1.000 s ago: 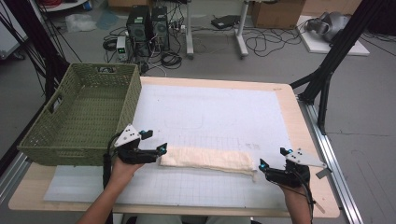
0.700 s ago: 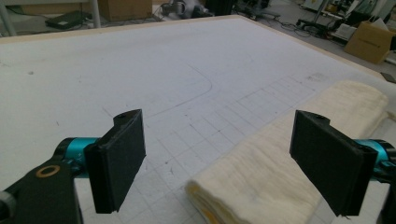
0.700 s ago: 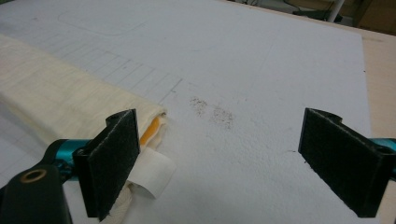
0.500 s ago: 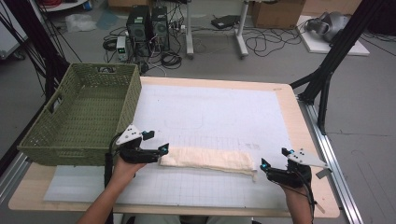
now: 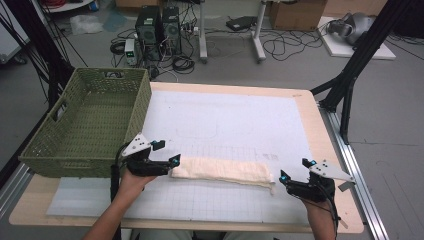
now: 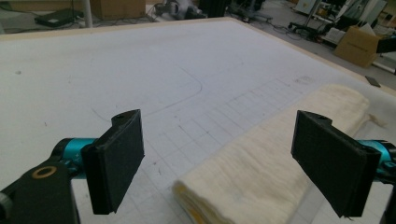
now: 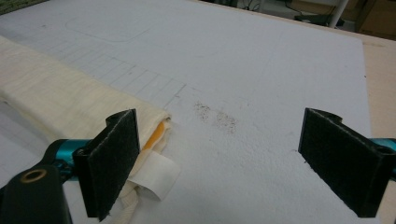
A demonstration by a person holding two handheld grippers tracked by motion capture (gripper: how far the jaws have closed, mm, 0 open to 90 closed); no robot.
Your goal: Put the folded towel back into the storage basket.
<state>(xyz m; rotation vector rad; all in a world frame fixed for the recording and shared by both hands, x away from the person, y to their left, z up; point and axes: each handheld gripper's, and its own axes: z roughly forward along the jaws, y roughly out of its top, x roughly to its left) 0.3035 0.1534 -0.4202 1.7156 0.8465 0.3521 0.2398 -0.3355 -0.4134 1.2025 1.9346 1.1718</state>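
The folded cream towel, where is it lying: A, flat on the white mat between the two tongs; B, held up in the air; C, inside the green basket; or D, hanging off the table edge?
A: the towel lies flat on the white mat between the left tongs and the right tongs, both open.

High view sits above the near edge, facing forward and down over the whole table point(image 5: 310, 107) and floor beyond. Left gripper view rides low, close to the mat, looking right along the folded cloth point(image 6: 261, 168). Right gripper view, equally low, seems to face left and far. All three share the cloth.
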